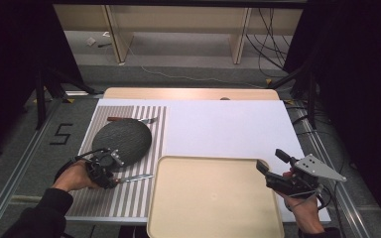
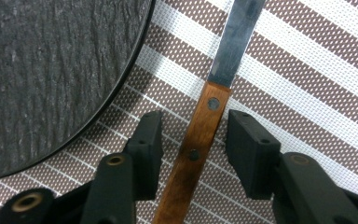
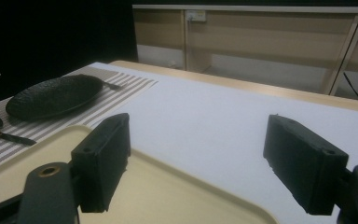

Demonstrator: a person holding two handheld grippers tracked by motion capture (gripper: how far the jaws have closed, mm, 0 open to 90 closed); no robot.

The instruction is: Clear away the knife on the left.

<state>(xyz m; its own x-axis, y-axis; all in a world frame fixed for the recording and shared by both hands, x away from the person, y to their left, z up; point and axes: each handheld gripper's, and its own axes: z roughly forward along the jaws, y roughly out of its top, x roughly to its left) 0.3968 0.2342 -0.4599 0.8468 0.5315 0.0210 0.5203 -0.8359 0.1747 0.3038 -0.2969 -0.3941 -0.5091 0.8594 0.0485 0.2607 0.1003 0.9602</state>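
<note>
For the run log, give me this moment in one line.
left hand-held gripper: open, astride knife handle | right hand-held gripper: open above tray

one dark round plate [image 1: 123, 138], one beige tray [image 1: 213, 198], one striped placemat [image 1: 129, 196] and one white sheet [image 1: 228, 129] on the table. two pieces of cutlery: a wooden-handled knife [image 2: 200, 140] near the plate's close edge and another wooden-handled utensil [image 1: 129, 119] past its far edge. two handheld grippers, the left gripper [image 1: 110, 179] and the right gripper [image 1: 273, 163]
</note>
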